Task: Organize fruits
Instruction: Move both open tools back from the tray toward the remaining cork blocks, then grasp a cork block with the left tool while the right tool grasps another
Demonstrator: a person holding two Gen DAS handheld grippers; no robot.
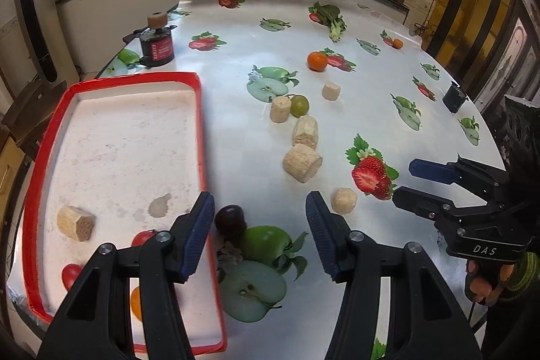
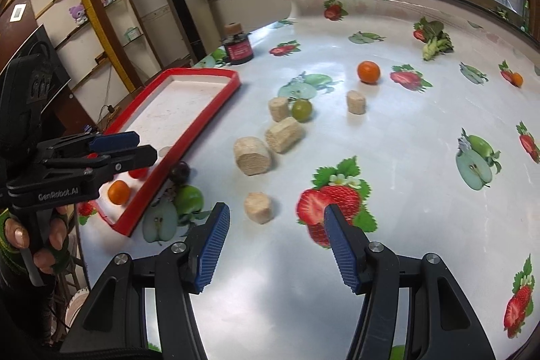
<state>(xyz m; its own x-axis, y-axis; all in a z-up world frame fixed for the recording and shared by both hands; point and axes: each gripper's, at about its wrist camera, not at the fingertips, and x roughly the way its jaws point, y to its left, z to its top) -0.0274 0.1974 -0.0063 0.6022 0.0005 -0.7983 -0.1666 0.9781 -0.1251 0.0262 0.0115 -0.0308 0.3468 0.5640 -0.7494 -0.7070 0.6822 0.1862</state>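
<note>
A red-rimmed white tray (image 1: 199, 110) lies at the left; it holds two red tomatoes (image 1: 143, 237), an orange (image 2: 118, 192) and a beige cork piece (image 1: 76, 222). A dark plum (image 1: 230, 220) sits on the table beside the tray's right rim, between my open left gripper's (image 1: 260, 215) fingertips. An orange (image 1: 317, 60), a green lime (image 1: 299, 105) and a small orange (image 1: 397, 43) lie farther out. My right gripper (image 2: 276, 225) is open and empty above the table, near a small cork piece (image 2: 258, 207).
Several beige cork cylinders (image 1: 302, 163) lie scattered mid-table. A dark jar with a cork lid (image 1: 157, 43) stands behind the tray. A leafy vegetable (image 1: 332, 19) lies at the far side, a black cup (image 1: 454, 97) at the right edge. The tablecloth has printed fruit.
</note>
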